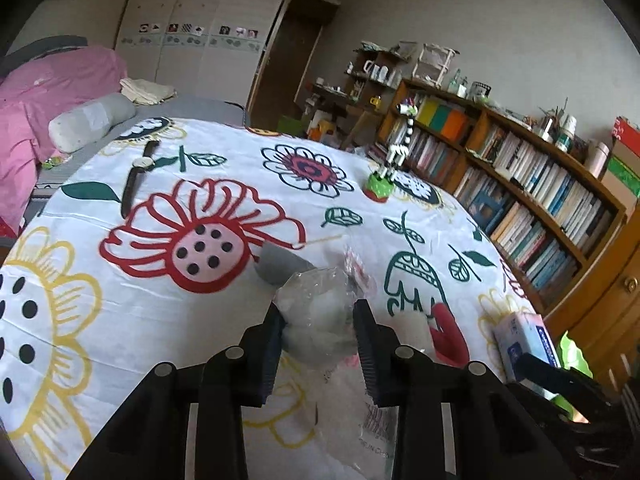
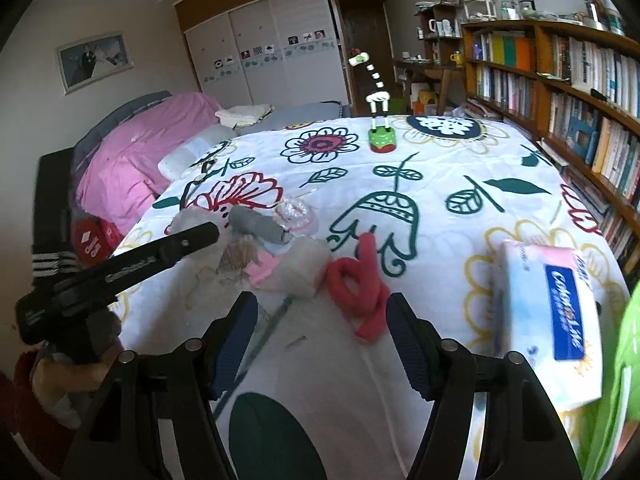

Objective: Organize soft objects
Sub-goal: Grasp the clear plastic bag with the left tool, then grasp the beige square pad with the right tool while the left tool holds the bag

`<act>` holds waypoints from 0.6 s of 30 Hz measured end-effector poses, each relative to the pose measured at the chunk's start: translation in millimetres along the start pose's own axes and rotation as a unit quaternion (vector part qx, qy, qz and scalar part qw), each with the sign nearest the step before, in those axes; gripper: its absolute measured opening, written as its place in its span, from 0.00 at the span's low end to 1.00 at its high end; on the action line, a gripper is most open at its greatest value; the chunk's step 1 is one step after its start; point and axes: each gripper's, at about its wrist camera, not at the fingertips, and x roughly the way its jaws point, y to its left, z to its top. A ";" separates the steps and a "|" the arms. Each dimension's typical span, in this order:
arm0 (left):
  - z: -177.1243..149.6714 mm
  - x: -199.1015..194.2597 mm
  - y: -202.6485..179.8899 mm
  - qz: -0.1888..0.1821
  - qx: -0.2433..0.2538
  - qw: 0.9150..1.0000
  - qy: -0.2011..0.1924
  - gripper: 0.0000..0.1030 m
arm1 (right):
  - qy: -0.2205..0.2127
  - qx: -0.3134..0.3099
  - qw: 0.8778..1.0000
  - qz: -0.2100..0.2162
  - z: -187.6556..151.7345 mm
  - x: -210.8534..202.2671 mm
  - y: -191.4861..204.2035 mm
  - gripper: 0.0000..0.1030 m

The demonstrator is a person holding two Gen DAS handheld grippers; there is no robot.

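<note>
Left hand-held gripper (image 1: 320, 320) clamped on a crinkled clear plastic bag of white stuffing (image 1: 316, 312) above the flower-printed white tabletop (image 1: 120, 280); right hand-held gripper (image 2: 320, 320), jaws apart, empty, near a red fabric strip (image 2: 366, 284).

The tissue pack (image 2: 548, 320) on the flowered cloth carries a blue label with white lettering that looks like "ColorLife", blurred, so the spelling is uncertain. A clear plastic bag (image 1: 360, 420) below the left jaws bears small print, apparently "MADE IN CHINA", only partly legible. The book spines on the bookshelf (image 2: 560, 80) are too small to read.
</note>
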 end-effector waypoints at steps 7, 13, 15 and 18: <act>2.5 -5.4 7.5 -0.003 -0.011 1.000 -0.011 0.35 | 0.023 -0.015 1.000 0.005 12.9 32.1 15.1 0.51; 1.8 -8.2 12.1 -0.005 -0.018 1.000 -0.015 0.35 | 0.045 -0.012 0.999 0.002 23.1 60.3 19.5 0.44; 1.6 -8.4 13.9 -0.006 -0.022 1.000 -0.015 0.35 | 0.052 -0.012 0.999 -0.002 25.6 69.0 19.7 0.43; 1.1 -8.5 15.5 -0.008 -0.024 1.000 -0.015 0.35 | 0.062 -0.012 0.998 -0.007 27.0 81.5 20.0 0.42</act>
